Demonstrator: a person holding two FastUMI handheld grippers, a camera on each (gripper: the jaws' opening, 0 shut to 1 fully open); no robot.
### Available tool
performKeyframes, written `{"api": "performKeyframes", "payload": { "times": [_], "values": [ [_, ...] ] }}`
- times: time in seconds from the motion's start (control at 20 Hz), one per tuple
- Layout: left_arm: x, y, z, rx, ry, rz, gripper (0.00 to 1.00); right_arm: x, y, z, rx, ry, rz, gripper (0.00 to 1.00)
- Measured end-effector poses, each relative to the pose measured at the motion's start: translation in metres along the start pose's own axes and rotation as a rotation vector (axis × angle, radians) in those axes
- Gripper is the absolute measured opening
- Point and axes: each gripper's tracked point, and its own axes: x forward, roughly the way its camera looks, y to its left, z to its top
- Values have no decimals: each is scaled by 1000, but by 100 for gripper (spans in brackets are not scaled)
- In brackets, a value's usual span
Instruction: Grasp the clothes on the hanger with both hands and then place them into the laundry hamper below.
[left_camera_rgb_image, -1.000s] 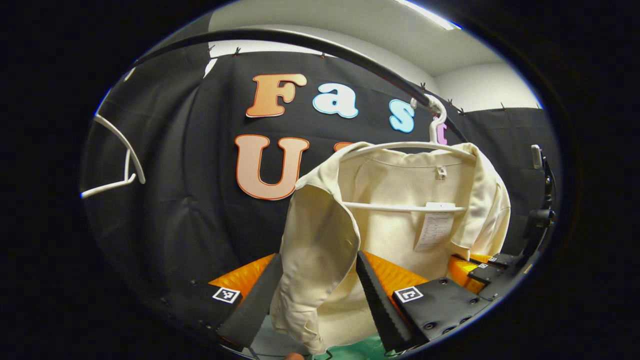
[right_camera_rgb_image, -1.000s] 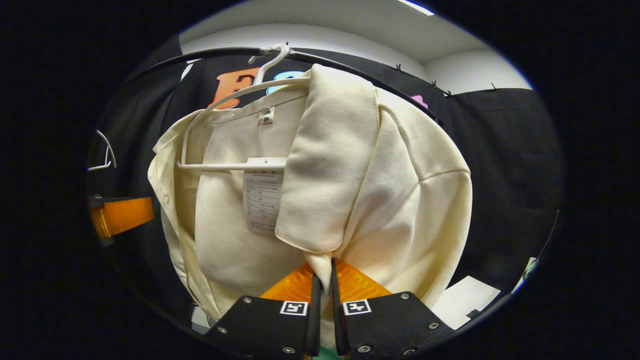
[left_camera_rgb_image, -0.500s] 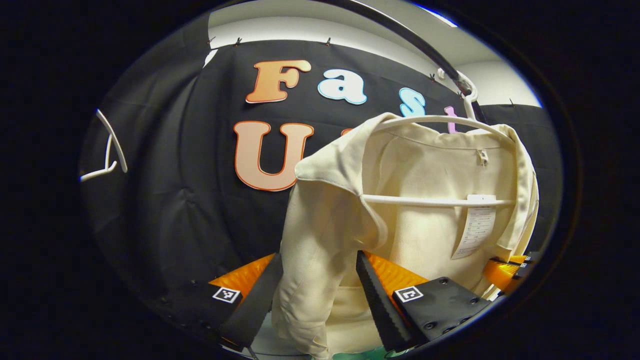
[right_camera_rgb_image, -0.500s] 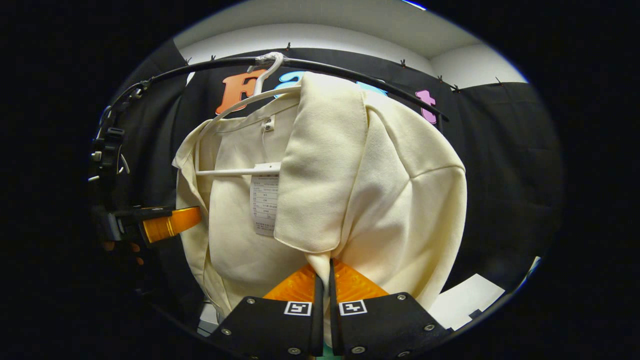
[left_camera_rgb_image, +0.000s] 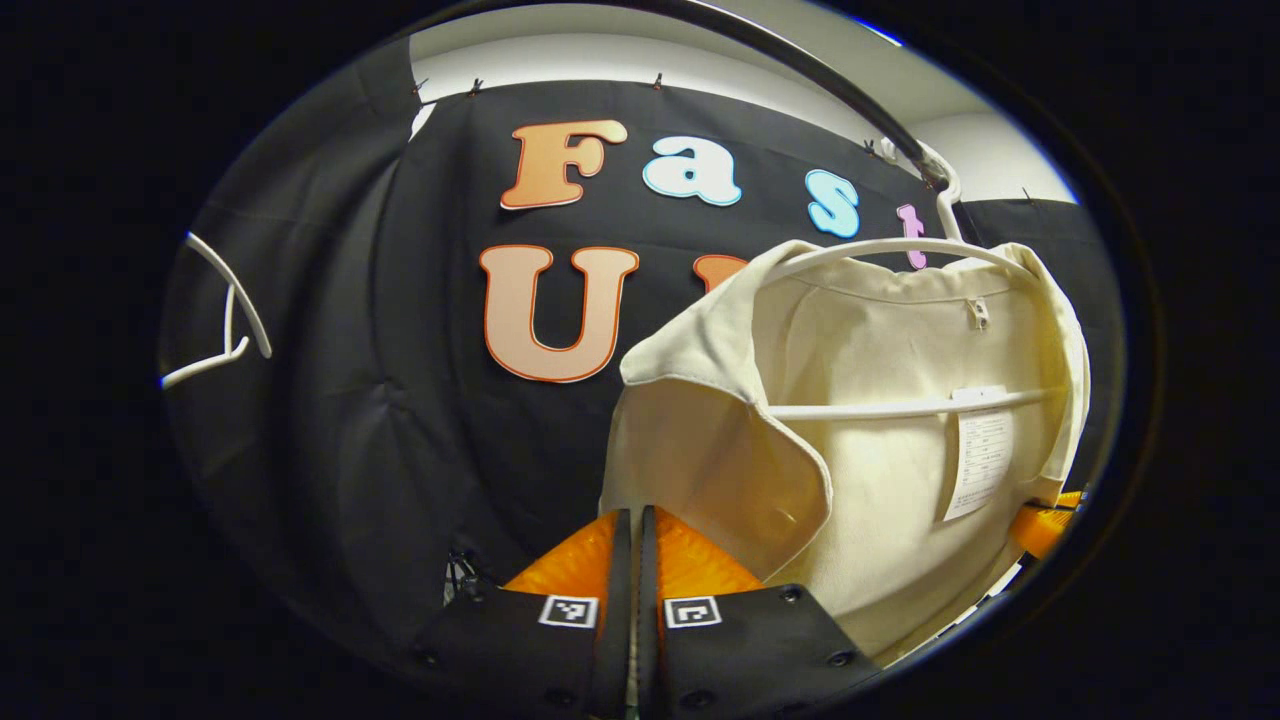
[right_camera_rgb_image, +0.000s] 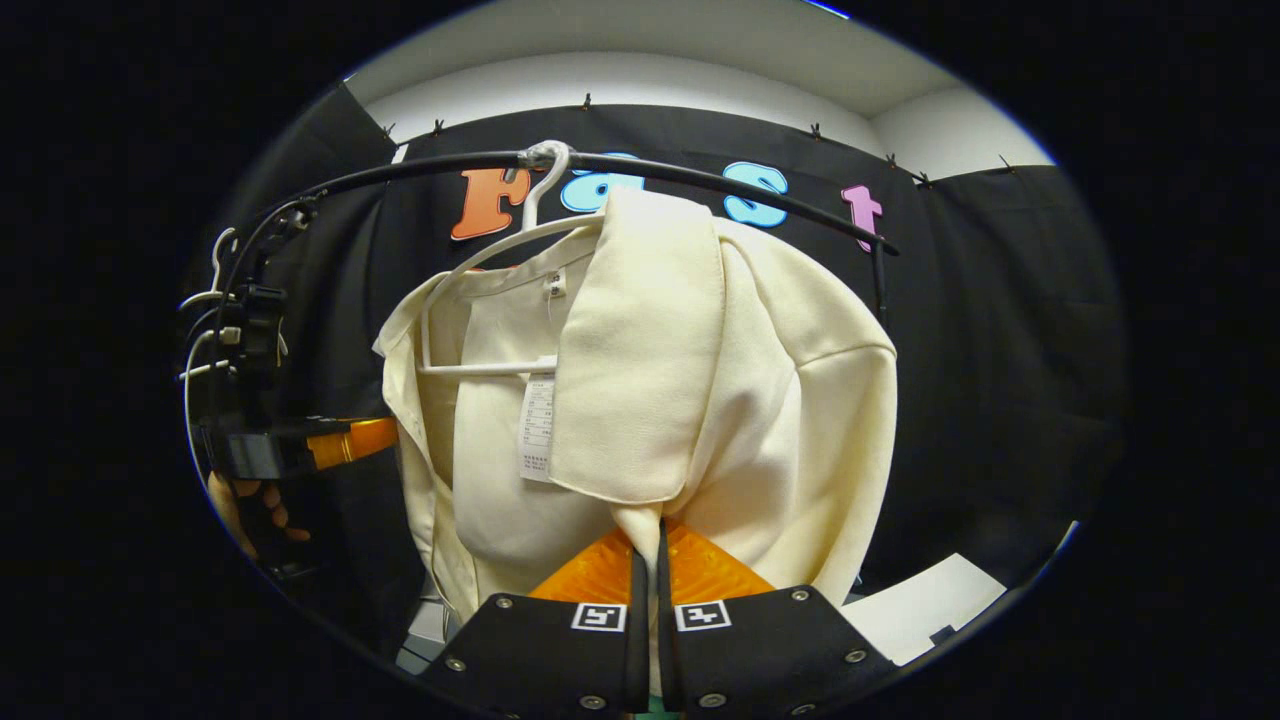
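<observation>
Overhead, black rail (right_camera_rgb_image: 700, 172) above jacket (right_camera_rgb_image: 700, 380)

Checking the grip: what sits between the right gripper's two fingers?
A fold of the cream jacket, pinched by the right gripper, seen in the right gripper view.

Black rail (right_camera_rgb_image: 700, 180), spare white hanger (left_camera_rgb_image: 225, 320)

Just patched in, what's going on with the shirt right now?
A person works a gripper in each hand on a cream shirt that hangs on a white hanger from the black rail. The right gripper is shut on the shirt's front edge below the collar. The left gripper is shut at the shirt's other edge; whether it pinches cloth is unclear. The shirt is not yet off the hanger.
</observation>
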Motion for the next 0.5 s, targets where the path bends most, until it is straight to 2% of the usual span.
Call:
{"api": "performKeyframes", "payload": {
  "times": [0.2, 0.35, 0.4, 0.45, 0.5],
  "values": [
    [-1, -28, -14, -73, 34, -134, 9, -10, -3, 4, -4, -9, 2, 3],
    [5, -36, -26, -118, 72, -199, 9, -17, -4, 10, -13, -18, 4, 3],
    [5, -39, -30, -128, 85, -216, 19, -20, -4, 10, -16, -21, 5, 3],
    [6, -38, -31, -123, 89, -206, 41, -21, -4, 11, -18, -23, 5, 3],
    [9, -31, -33, -105, 88, -183, 35, -21, -5, 10, -17, -23, 5, 3]
  ]
}}
